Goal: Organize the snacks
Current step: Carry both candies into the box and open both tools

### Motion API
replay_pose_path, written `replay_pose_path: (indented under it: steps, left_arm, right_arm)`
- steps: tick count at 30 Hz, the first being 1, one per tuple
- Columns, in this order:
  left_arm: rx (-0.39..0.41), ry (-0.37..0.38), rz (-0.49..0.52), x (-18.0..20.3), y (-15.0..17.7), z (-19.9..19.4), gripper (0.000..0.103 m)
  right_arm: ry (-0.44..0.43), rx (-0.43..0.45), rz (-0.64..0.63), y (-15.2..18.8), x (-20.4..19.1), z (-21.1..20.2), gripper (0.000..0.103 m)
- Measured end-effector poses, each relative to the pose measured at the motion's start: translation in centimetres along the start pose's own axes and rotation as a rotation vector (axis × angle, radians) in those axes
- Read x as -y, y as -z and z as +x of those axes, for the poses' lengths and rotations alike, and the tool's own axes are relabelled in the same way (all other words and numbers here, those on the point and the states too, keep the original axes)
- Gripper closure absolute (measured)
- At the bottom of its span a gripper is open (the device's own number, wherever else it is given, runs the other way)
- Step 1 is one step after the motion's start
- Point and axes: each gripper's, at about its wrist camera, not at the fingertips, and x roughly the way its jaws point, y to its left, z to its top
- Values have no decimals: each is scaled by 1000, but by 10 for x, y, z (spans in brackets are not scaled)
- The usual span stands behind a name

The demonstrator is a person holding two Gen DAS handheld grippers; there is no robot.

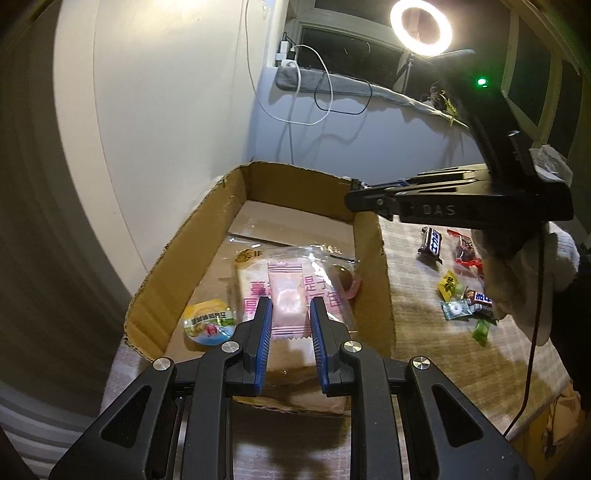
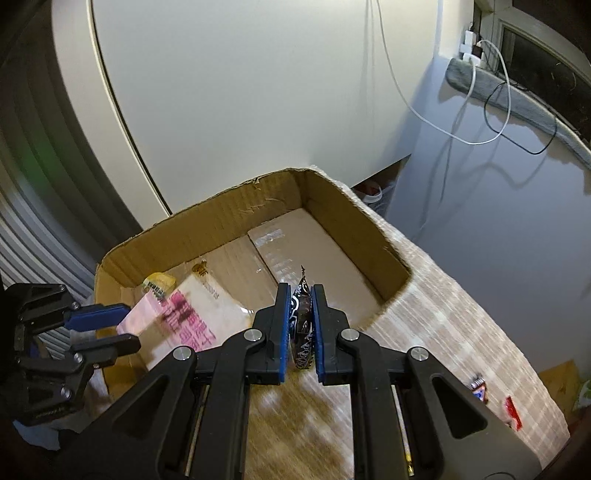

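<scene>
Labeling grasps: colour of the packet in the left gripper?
Pink packet, clearest in the left wrist view.

Dim room, glaring ring light (image 1: 421, 26), fisheye-bent edges, motion blur

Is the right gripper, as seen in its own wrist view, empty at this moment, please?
No, the right gripper is shut on a dark candy wrapper held upright between its blue pads near the cardboard box.
</scene>
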Motion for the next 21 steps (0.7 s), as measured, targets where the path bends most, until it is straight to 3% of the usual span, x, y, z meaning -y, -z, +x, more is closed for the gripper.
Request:
replay_pose_path:
  steps: [11, 12, 13, 15, 17, 21]
  left_arm:
    - [-7, -4, -14, -3, 0, 4, 83]
    - [-9, -4, -17, -3, 0, 4, 82]
    - [-9, -6, -19, -4, 0, 4, 80]
    - [-5, -11, -23, -4, -1, 4, 71]
    - [1, -12, -27, -4, -1, 2, 64]
    - [11, -9, -23, 0, -2, -1, 64]
  right_arm:
    - [-35, -18, 7, -5, -6, 15, 89]
    - [-32, -17, 5, -5, -6, 15, 77]
    - [-27, -14, 4, -5, -7, 14, 59]
    - [-11, 10, 0, -5, -8, 9, 40]
    - [-2, 23, 3, -5, -6, 5, 38]
    - [11, 38, 12, -3, 0, -5, 32]
